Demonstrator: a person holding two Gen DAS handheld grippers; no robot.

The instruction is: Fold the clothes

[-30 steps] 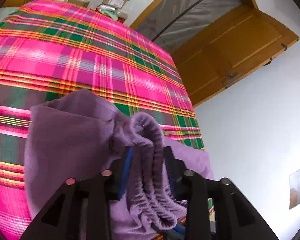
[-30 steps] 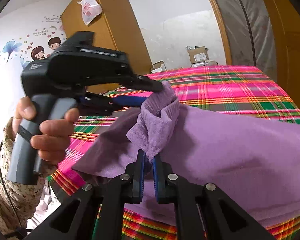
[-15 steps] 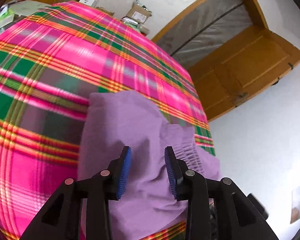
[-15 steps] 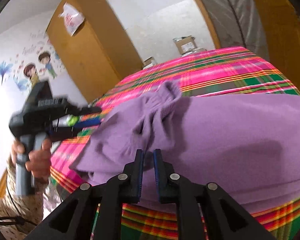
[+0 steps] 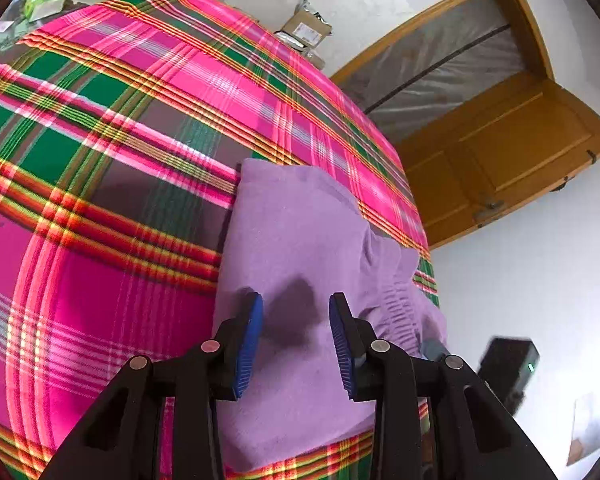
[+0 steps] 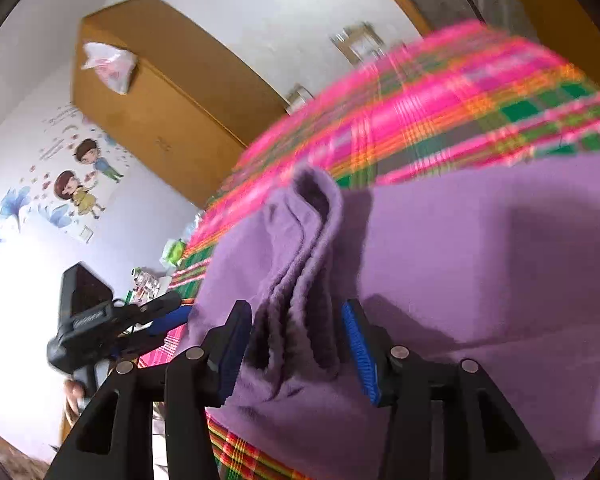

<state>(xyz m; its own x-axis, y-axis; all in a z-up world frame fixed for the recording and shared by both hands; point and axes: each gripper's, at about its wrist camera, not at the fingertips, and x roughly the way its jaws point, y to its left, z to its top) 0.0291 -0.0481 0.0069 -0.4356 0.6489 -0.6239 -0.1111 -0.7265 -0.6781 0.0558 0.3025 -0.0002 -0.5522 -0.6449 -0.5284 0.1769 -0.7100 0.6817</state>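
Observation:
A purple garment (image 5: 300,232) lies folded flat on the pink plaid bed cover (image 5: 120,120), its gathered elastic band (image 5: 396,312) toward the right. My left gripper (image 5: 295,340) hovers open just above the garment's near part, nothing between its blue pads. In the right wrist view the same garment (image 6: 480,260) shows a bunched ridge (image 6: 308,240) that rises between the fingers of my right gripper (image 6: 298,344). Its jaws stand wide open, apart from the cloth. The left gripper (image 6: 100,324) is off to the left, held by a hand (image 6: 74,390).
A wooden door (image 5: 520,160) stands to the right of the bed and cardboard boxes (image 5: 306,30) sit against the far wall. A tall wooden wardrobe (image 6: 160,100) stands on the left, and small items (image 6: 172,250) lie beside the bed. The bed's near edge runs just below both grippers.
Both grippers have let go: the left released the elastic band first, then the right opened off the fold. The garment dropped onto the bed and both grippers drew back.

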